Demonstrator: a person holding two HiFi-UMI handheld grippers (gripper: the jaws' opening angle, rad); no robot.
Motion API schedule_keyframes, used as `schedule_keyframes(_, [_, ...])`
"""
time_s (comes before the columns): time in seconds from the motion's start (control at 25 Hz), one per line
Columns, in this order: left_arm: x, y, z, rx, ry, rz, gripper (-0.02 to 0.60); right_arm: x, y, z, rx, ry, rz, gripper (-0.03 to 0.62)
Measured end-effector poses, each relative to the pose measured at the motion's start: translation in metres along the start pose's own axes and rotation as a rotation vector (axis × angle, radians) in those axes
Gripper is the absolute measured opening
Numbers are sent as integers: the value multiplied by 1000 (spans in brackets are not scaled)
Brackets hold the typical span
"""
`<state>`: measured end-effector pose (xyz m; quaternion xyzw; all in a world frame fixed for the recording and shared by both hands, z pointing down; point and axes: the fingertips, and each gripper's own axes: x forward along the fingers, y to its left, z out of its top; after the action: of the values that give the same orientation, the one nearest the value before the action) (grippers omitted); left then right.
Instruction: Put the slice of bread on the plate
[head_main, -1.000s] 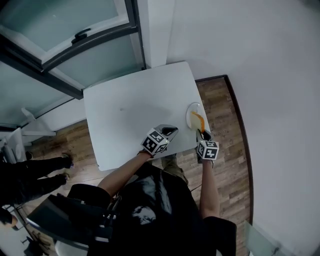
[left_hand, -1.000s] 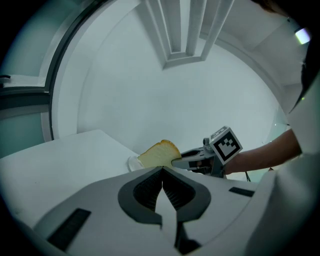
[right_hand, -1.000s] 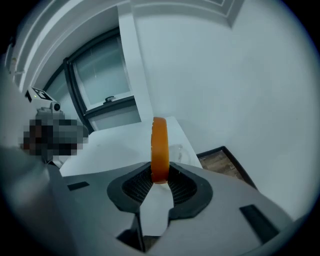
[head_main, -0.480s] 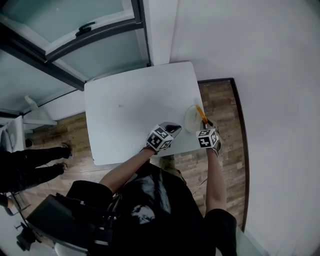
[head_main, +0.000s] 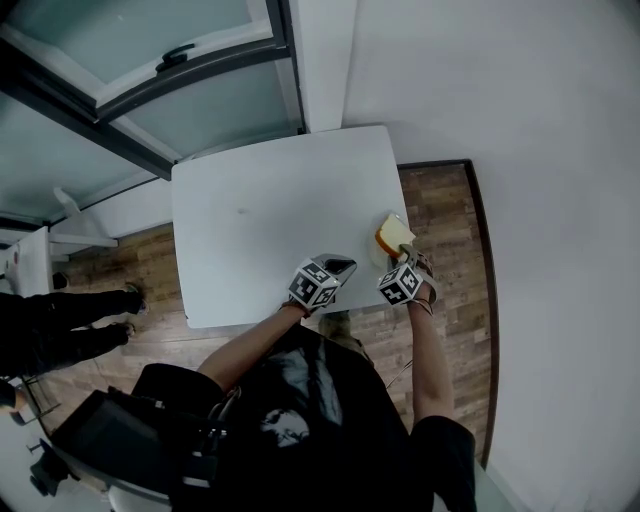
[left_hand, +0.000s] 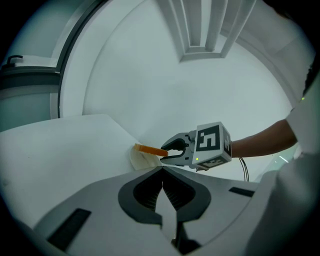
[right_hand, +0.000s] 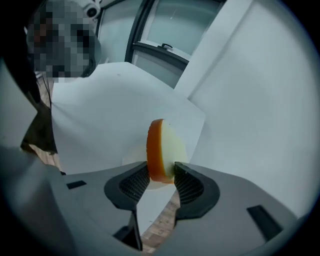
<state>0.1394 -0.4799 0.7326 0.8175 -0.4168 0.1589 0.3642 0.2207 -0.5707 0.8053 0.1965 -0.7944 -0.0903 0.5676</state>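
Note:
The slice of bread (head_main: 395, 237), pale with an orange crust, lies nearly flat over the white plate (head_main: 373, 248) at the table's near right corner. My right gripper (head_main: 405, 258) reaches it from the near side. Its jaws are opening, and the slice (right_hand: 160, 150) still sits between the pads, touched on both sides. The left gripper view shows the slice (left_hand: 150, 149) level just above the plate (left_hand: 140, 161), its near end in the right gripper (left_hand: 164, 152). My left gripper (head_main: 345, 266) hovers just left of the plate, shut and empty (left_hand: 162, 172).
The white table (head_main: 260, 220) stands against a white wall, with a wood floor (head_main: 440, 200) to its right and in front. A glass door with a dark frame (head_main: 150, 80) is behind it. A person's dark trousered legs (head_main: 60, 335) show at the far left.
My right gripper has rolled and sunk, so the slice went from standing on edge to lying nearly flat over the plate. The left gripper dropped slightly and stays shut.

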Motion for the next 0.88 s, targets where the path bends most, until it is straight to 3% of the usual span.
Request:
schedule_keyframes(0.16, [-1, -2, -7, 1, 15, -9, 5, 6, 24, 1, 83, 1, 145, 193])
schedule_keyframes(0.28, [-2, -11, -9, 1, 18, -38, 5, -1, 32, -5, 173, -7, 169, 209])
schedule_keyframes(0.44, [-14, -10, -7, 9, 6, -50, 5, -29, 27, 8, 353, -97, 68, 191])
schedule_keyframes(0.52, [-19, -11, -3, 17, -9, -56, 5, -54, 20, 11, 448, -173, -19, 71])
schedule_keyframes(0.6, [-25, -15, 4, 42, -35, -61, 5, -82, 16, 10, 537, -239, -93, 17])
schedule_keyframes(0.88, [-70, -43, 58, 110, -189, -118, 5, -198, 9, 6, 893, -406, -269, 9])
